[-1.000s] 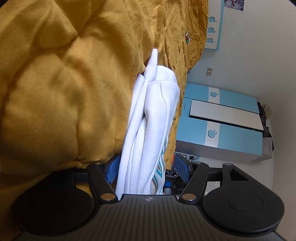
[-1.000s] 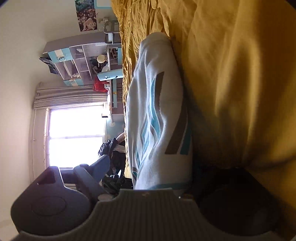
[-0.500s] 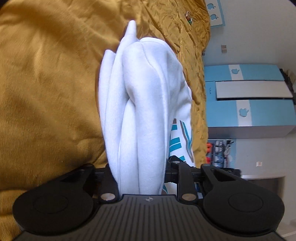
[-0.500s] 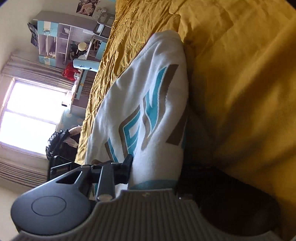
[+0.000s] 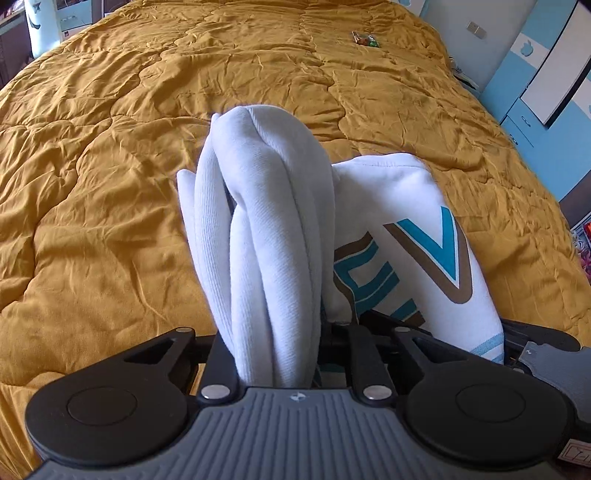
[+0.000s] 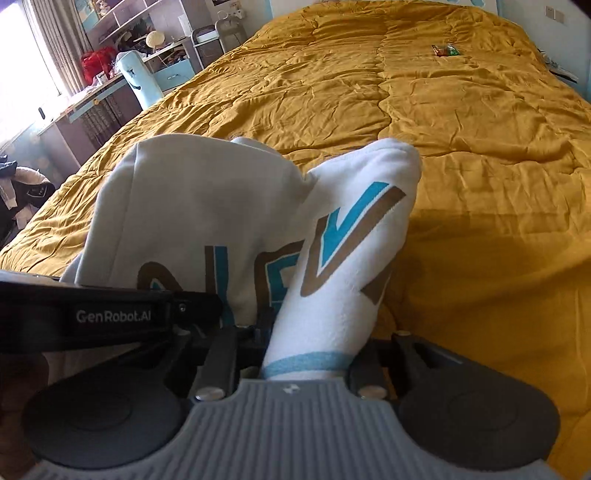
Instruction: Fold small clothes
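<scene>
Between the left fingers (image 5: 280,354) a bunched edge of the white top (image 5: 266,221) is pinched after they closed; just beside them, the right fingers (image 6: 306,354) closed on its printed edge. Both folds stretch forward, over the bed (image 5: 110,147).

A wide bed (image 6: 443,122) under a rumpled mustard quilt (image 5: 110,184) fills the room; a bright curtained window (image 6: 22,55), cluttered shelves (image 6: 147,33) and perhaps a desk stand left, blue-and-white cupboards (image 5: 546,74) right
</scene>
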`<state>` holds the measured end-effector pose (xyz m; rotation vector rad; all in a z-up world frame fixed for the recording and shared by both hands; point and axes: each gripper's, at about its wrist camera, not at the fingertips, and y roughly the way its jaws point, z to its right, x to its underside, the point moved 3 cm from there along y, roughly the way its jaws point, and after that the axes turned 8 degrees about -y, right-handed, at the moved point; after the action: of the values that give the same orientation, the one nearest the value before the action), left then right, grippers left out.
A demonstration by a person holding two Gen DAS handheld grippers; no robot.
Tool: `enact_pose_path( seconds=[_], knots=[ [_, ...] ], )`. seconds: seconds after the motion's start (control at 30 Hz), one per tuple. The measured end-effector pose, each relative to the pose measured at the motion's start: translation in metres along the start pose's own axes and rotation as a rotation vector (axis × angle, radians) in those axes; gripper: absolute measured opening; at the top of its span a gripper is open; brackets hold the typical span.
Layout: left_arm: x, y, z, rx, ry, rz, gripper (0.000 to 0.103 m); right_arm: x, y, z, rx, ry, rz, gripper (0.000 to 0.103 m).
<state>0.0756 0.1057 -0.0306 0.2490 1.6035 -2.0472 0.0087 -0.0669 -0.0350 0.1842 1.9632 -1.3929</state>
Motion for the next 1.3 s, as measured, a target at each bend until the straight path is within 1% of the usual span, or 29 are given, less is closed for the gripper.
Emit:
enact_pose_path(
  seconds=[0.1, 0.17, 0.27, 0.37, 0.47, 0.53, 0.6, 0.67, 0.7, 0.8, 1.0, 1.1, 1.23, 1.3],
  knots=[
    [-0.007, -0.004, 0.018, 0.029, 0.003, 0.015, 0.018, -0.005, -0.013, 0.013, 0.016, 0.006, 0.042, 0.015],
    [-0.011, -0.005, 0.036, 0.048, 0.014, 0.026, 0.018, -0.013, -0.025, 0.022, 0.05, -0.014, 0.081, 0.015],
    [-0.017, -0.007, 0.072, 0.058, 0.063, 0.048, 0.019, -0.019, -0.046, 0.047, 0.075, -0.009, 0.121, 0.015],
    [-0.019, -0.005, 0.112, 0.072, 0.101, 0.057, 0.019, -0.02, -0.067, 0.082, 0.101, 0.016, 0.157, 0.015],
    [-0.02, 0.002, 0.153, 0.095, 0.125, 0.044, 0.018, -0.018, -0.089, 0.117, 0.166, 0.006, 0.173, 0.015],
    [-0.018, 0.01, 0.189, 0.137, 0.151, 0.018, 0.02, -0.017, -0.102, 0.139, 0.208, -0.015, 0.169, 0.015],
    [-0.012, 0.017, 0.222, 0.155, 0.197, 0.015, 0.02, -0.015, -0.114, 0.16, 0.296, -0.105, 0.154, 0.015],
    [-0.004, 0.023, 0.255, 0.168, 0.213, 0.039, 0.019, -0.015, -0.123, 0.186, 0.354, -0.161, 0.138, 0.014],
    [-0.002, 0.027, 0.268, 0.184, 0.205, 0.038, 0.019, -0.014, -0.129, 0.201, 0.368, -0.167, 0.131, 0.014],
    [0.0, 0.045, 0.3, 0.241, 0.153, -0.017, 0.019, -0.012, -0.144, 0.249, 0.395, -0.146, 0.102, 0.014],
    [0.003, 0.08, 0.354, 0.301, 0.104, -0.083, 0.02, -0.005, -0.166, 0.338, 0.411, -0.103, 0.047, 0.015],
    [0.003, 0.1, 0.37, 0.334, 0.04, -0.123, 0.02, -0.002, -0.171, 0.378, 0.394, -0.071, 0.037, 0.015],
    [0.013, 0.12, 0.384, 0.387, 0.015, -0.14, 0.02, 0.012, -0.173, 0.418, 0.376, -0.067, 0.031, 0.015],
    [0.018, 0.132, 0.385, 0.413, -0.018, -0.164, 0.02, 0.021, -0.168, 0.439, 0.364, -0.042, 0.015, 0.016]
  ],
)
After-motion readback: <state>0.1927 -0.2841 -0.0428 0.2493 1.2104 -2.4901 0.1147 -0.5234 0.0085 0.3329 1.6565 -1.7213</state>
